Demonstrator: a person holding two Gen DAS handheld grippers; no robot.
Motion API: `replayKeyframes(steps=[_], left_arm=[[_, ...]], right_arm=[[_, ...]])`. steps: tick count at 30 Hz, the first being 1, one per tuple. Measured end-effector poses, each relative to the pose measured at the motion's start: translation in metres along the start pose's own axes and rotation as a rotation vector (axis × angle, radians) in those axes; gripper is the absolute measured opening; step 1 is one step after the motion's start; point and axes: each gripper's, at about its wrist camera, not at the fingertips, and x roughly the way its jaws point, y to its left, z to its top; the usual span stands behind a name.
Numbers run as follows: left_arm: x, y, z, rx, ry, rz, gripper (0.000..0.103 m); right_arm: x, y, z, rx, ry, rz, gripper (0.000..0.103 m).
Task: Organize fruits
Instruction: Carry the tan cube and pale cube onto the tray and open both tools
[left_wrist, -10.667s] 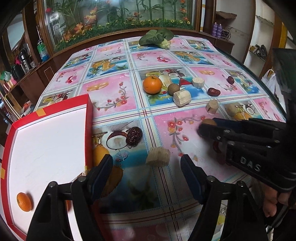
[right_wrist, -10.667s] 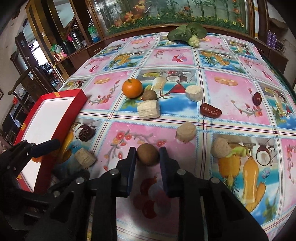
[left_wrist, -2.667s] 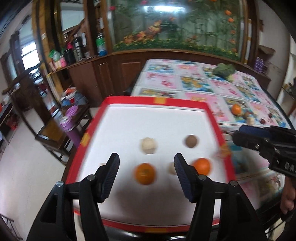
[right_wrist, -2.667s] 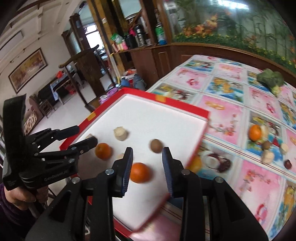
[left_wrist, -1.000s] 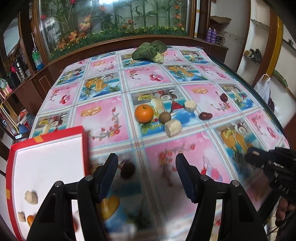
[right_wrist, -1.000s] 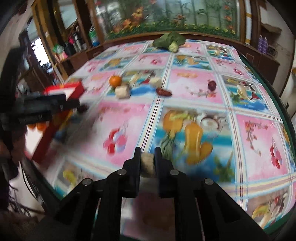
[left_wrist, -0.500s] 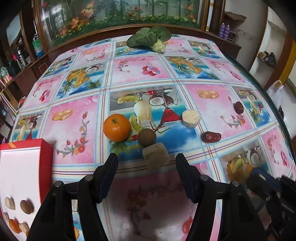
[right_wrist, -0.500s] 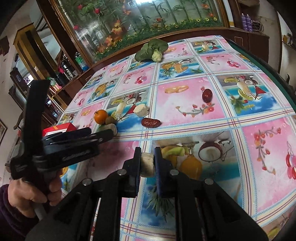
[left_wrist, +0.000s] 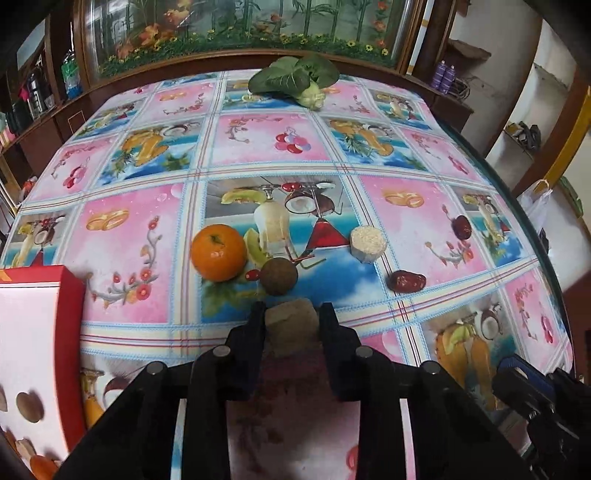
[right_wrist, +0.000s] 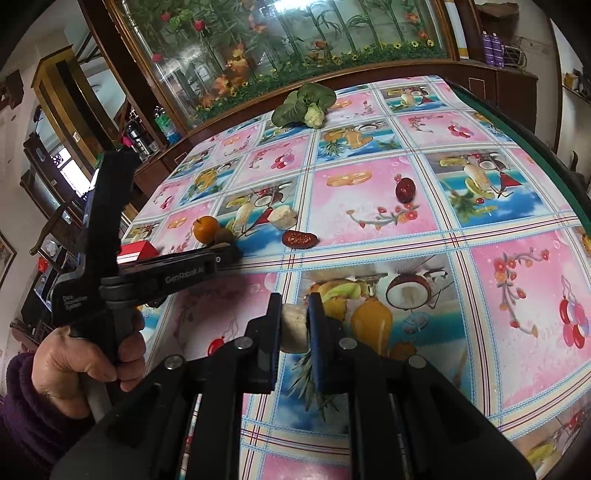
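We see the left gripper (left_wrist: 291, 325), whose jaws have just been closing, pinching a beige chunk (left_wrist: 291, 320) on the counter (left_wrist: 122, 240). The right gripper (right_wrist: 294, 325) clamps a pale chunk (right_wrist: 293, 326). Beyond lie a brown fruit (left_wrist: 279, 276), orange (left_wrist: 218, 252), red date (left_wrist: 406, 281), then leafy greens (left_wrist: 291, 79). The red tray (left_wrist: 72, 295) sits left.

The left gripper (left_wrist: 291, 323) points steeply down at the table; its jaws have just been closing and now press on a pale brown chunk (left_wrist: 291, 322) from both sides. In the right wrist view a hand (right_wrist: 85, 365) in a purple sleeve (right_wrist: 26, 421) wraps around that gripper's handle at the left, fingers (right_wrist: 129, 350) curled on the trigger. The right gripper (right_wrist: 294, 325) also tilts downward, nearer and to the right, its jaws clamped tight on a whitish piece (right_wrist: 294, 326).
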Motion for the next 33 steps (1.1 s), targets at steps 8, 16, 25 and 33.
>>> replayKeyframes(steps=[8, 16, 25, 33], left_arm=[[-0.088, 0.030, -0.026, 0.079, -0.176, 0.041, 0.028], [-0.137, 0.122, -0.047, 0.008, -0.267, 0.191, 0.028], [-0.123, 0.236, -0.045, -0.129, -0.169, 0.295, 0.028], [-0.099, 0.269, -0.052, -0.167, -0.079, 0.274, 0.028]], right_arm=[[-0.003, 0.022, 0.003, -0.041, -0.008, 0.010, 0.015], [0.018, 0.105, 0.011, -0.153, -0.005, 0.126, 0.016], [0.094, 0.228, 0.030, -0.255, 0.116, 0.260, 0.016], [0.158, 0.296, 0.023, -0.309, 0.232, 0.238, 0.016]])
